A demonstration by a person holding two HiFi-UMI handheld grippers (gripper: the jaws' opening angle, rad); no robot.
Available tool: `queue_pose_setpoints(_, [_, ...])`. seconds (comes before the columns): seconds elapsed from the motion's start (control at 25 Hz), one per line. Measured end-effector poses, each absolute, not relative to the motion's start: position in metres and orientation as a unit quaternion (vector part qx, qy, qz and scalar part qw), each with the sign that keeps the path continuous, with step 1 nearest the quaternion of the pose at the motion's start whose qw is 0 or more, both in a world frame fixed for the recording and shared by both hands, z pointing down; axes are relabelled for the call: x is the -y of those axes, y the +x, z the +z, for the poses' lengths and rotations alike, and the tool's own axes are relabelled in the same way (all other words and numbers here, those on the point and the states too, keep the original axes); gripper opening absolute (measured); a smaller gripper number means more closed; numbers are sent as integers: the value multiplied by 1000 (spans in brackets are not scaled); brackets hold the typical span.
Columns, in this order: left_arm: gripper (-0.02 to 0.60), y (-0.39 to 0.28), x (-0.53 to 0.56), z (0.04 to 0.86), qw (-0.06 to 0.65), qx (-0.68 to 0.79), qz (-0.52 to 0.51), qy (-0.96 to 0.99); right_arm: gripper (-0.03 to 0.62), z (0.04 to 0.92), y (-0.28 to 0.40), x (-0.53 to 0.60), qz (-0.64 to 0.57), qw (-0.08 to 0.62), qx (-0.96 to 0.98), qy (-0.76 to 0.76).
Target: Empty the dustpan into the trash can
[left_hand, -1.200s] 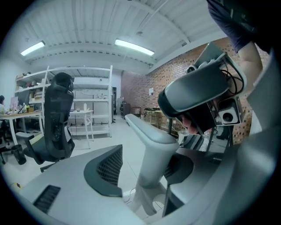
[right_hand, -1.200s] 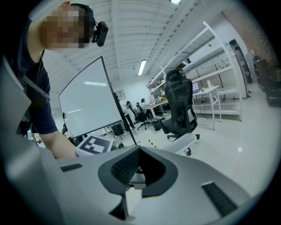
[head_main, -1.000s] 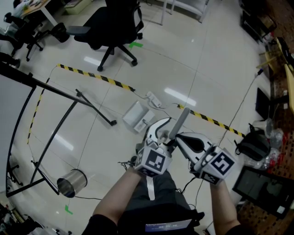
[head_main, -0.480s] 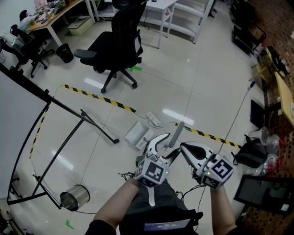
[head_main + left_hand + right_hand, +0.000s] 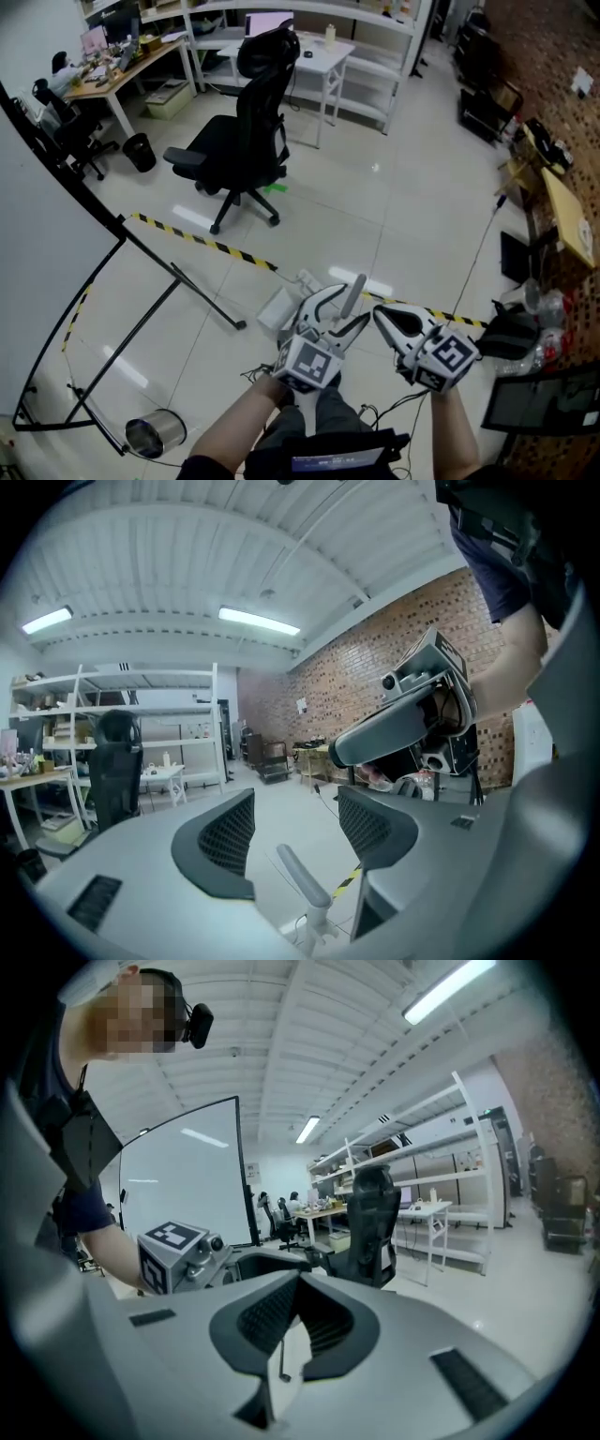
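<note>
Grab step: L gripper (image 5: 337, 311) is wide open round the handle (image 5: 354, 289) of the dustpan (image 5: 277, 306), which sits on the floor. R gripper (image 5: 386, 319) is closed, empty. Next: pinch the handle, lift, carry to the trash can (image 5: 155, 436), well off to the left.

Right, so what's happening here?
A person stands over a white dustpan on the floor, a gripper in each hand. The left gripper is open, with the dustpan's upright grey handle showing between its jaws, not clamped. The right gripper is shut, with nothing visibly held. The metal trash can sits on the floor off to the person's left, so the emptying has not begun.
</note>
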State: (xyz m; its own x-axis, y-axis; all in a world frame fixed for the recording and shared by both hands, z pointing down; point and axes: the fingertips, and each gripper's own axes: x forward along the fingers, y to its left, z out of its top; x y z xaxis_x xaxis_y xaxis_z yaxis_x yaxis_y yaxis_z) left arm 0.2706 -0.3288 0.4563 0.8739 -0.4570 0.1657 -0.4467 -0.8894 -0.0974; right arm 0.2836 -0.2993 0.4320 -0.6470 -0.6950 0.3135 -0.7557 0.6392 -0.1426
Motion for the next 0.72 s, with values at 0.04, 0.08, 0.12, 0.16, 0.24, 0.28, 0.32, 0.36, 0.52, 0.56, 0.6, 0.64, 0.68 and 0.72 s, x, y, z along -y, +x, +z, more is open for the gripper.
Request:
queue_pose_setpoints(0.04, [279, 268, 329, 444, 34, -235, -86, -968, 14, 424, 282, 299, 121, 119, 899, 403])
queue_pose_setpoints(0.08, [279, 265, 329, 433, 41, -235, -80, -968, 14, 416, 281, 298, 111, 120, 900, 404])
queue_pose_setpoints(0.12, [279, 263, 328, 422, 47, -235, -74, -968, 14, 406, 280, 299, 100, 117, 901, 405])
queue_pose_setpoints(0.16, [279, 261, 326, 411, 55, -236, -70, -968, 14, 394, 279, 299, 89, 111, 902, 407])
queue_pose_setpoints(0.24, [279, 256, 323, 389, 70, -235, -59, -968, 14, 373, 275, 297, 71, 99, 905, 408])
queue_pose_setpoints(0.28, [278, 254, 321, 378, 75, -235, -52, -968, 14, 365, 273, 295, 64, 96, 907, 406])
queue_pose_setpoints(0.32, [276, 250, 319, 368, 80, -235, -46, -968, 14, 357, 270, 293, 56, 94, 909, 402])
queue_pose_setpoints(0.36, [276, 247, 318, 358, 86, -235, -40, -967, 14, 351, 266, 292, 49, 94, 911, 399])
queue_pose_setpoints(0.52, [265, 229, 316, 323, 121, -238, -27, -963, 14, 333, 253, 290, 26, 97, 916, 389])
queue_pose_setpoints(0.56, [265, 221, 314, 316, 127, -241, -27, -962, 14, 329, 246, 290, 19, 95, 918, 384])
queue_pose_setpoints(0.6, [265, 212, 312, 312, 130, -244, -28, -961, 14, 324, 238, 289, 11, 91, 921, 379])
queue_pose_setpoints(0.64, [265, 203, 308, 311, 130, -246, -31, -960, 14, 321, 229, 287, 7, 88, 923, 374])
queue_pose_setpoints(0.68, [253, 195, 305, 310, 129, -247, -33, -960, 14, 319, 221, 284, 5, 87, 925, 369])
queue_pose_setpoints(0.72, [225, 189, 301, 307, 129, -249, -33, -959, 14, 317, 216, 282, 2, 89, 926, 366])
